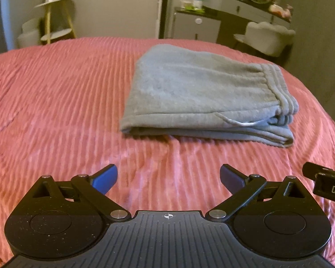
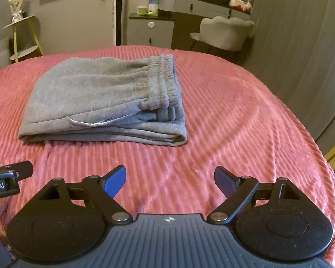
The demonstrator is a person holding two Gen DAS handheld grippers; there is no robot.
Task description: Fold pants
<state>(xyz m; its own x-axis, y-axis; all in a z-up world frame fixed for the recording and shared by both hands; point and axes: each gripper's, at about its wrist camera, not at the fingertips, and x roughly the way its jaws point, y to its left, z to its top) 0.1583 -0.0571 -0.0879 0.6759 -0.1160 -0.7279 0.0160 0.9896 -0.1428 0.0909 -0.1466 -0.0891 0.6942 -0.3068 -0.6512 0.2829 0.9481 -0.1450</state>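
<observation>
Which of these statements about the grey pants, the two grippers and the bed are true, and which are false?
1. The grey sweatpants lie folded on the pink bedspread. True.
2. The left gripper is shut on the sweatpants. False: it is open and apart from them.
3. The right gripper is open and holds nothing. True.
4. The elastic waistband is hidden inside the fold. False: it shows on top.
5. A white drawstring shows at the near edge. True.

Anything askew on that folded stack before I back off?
Only the white drawstring, which pokes out along the near edge of the grey pants. Otherwise the stack lies neat on the pink bedspread.
</observation>
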